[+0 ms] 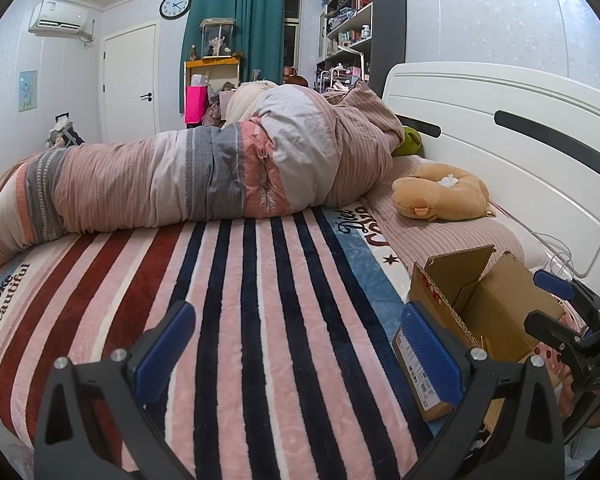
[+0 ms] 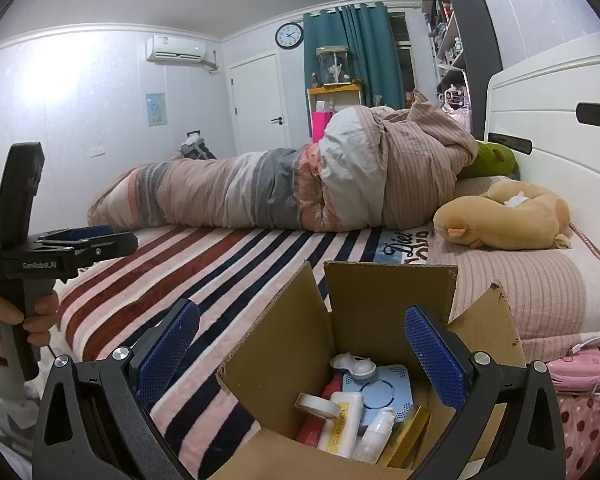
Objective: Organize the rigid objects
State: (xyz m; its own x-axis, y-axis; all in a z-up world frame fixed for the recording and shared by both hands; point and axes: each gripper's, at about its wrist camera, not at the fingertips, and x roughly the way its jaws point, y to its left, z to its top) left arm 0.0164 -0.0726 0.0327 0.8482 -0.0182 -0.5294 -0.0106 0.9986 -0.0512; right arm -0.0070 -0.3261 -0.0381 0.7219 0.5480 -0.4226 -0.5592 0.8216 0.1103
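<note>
An open cardboard box (image 2: 383, 312) stands on the striped blanket (image 2: 228, 276) near the bed's front edge; it also shows in the left wrist view (image 1: 495, 312). Inside lie a blue square device (image 2: 383, 392), a tape roll (image 2: 317, 405), a white bottle (image 2: 373, 436), a white carton (image 2: 339, 424) and a white suction hook (image 2: 353, 364). My right gripper (image 2: 300, 356) is open and empty just above the box mouth. My left gripper (image 1: 296, 352) is open and empty over the blanket, left of the box; it also shows in the right wrist view (image 2: 96, 240).
A rolled quilt (image 1: 204, 176) lies across the bed. An orange plush toy (image 1: 439, 192) sits on the pink pillow by the white headboard (image 1: 499, 140). A pink device with cables (image 2: 575, 368) lies right of the box.
</note>
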